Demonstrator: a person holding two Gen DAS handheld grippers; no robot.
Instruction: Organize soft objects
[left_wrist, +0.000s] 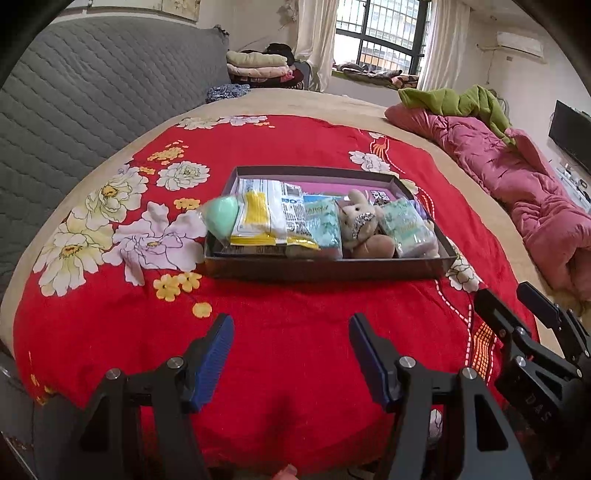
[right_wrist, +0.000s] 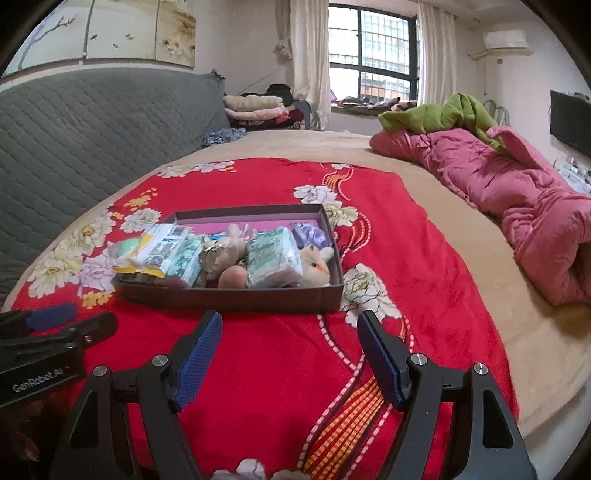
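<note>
A shallow dark box (left_wrist: 325, 267) (right_wrist: 229, 297) sits on the red flowered blanket (left_wrist: 288, 332) (right_wrist: 280, 354), packed with soft items. Inside lie a mint green ball (left_wrist: 220, 216), a yellow and white packet (left_wrist: 260, 218), tissue packs (left_wrist: 325, 221) (right_wrist: 273, 254), a beige plush rabbit (left_wrist: 360, 221) (right_wrist: 225, 251) and a white plush (right_wrist: 314, 264). My left gripper (left_wrist: 291, 325) hovers open over the blanket in front of the box, nothing between its blue pads. My right gripper (right_wrist: 290, 321) is also open and empty, near the box's front wall; it shows at the right of the left wrist view (left_wrist: 517, 299).
A grey quilted headboard (left_wrist: 92, 96) (right_wrist: 92, 125) runs along the left. A pink quilt (left_wrist: 517, 184) (right_wrist: 517, 199) and green cloth (right_wrist: 439, 114) lie along the bed's right side. Folded clothes (left_wrist: 258, 68) are stacked beyond the bed, near the window.
</note>
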